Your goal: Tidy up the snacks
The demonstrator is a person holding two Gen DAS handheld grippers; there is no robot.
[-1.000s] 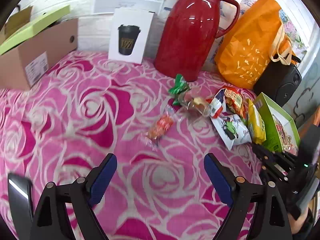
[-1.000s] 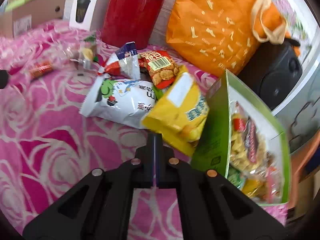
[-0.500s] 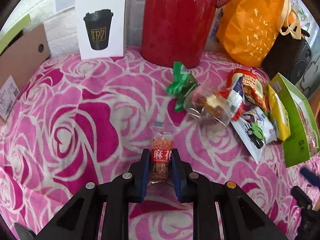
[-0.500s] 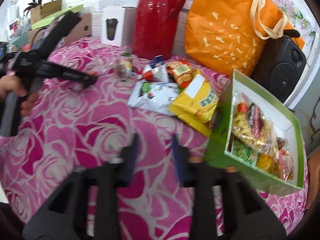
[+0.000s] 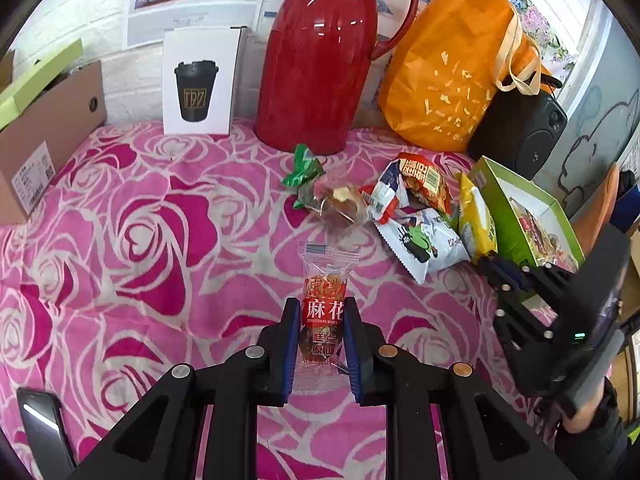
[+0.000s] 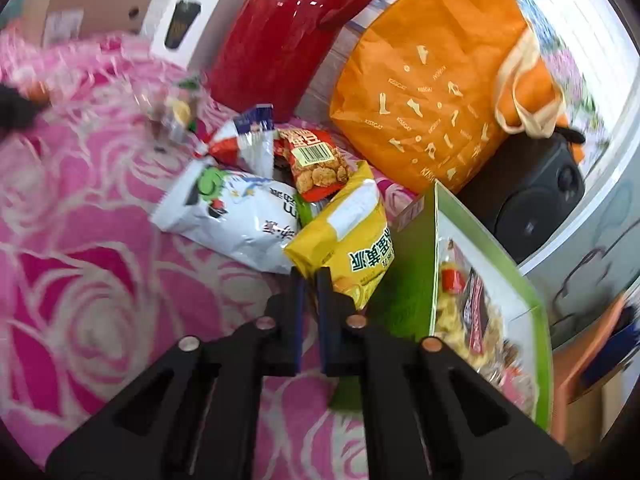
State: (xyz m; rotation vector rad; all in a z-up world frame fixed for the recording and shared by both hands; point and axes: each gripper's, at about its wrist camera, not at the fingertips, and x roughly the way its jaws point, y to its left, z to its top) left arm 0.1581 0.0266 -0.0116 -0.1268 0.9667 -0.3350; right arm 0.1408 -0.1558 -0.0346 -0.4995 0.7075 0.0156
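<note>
While the left claw (image 5: 320, 322) pinches the clear twist-snack packet (image 5: 323, 312) across its red label, the carry goes best kept level and slow toward the green box (image 5: 486, 184), well to the right of the red thermos (image 5: 320, 60), releasing only once the packet is over the box's open top. Its jaws are nearly shut, pressing both sides of the packet. The right claw (image 6: 311, 280) stands almost closed, holding nothing, its tips just beside the yellow bag (image 6: 352, 236) leaning on that box
</note>
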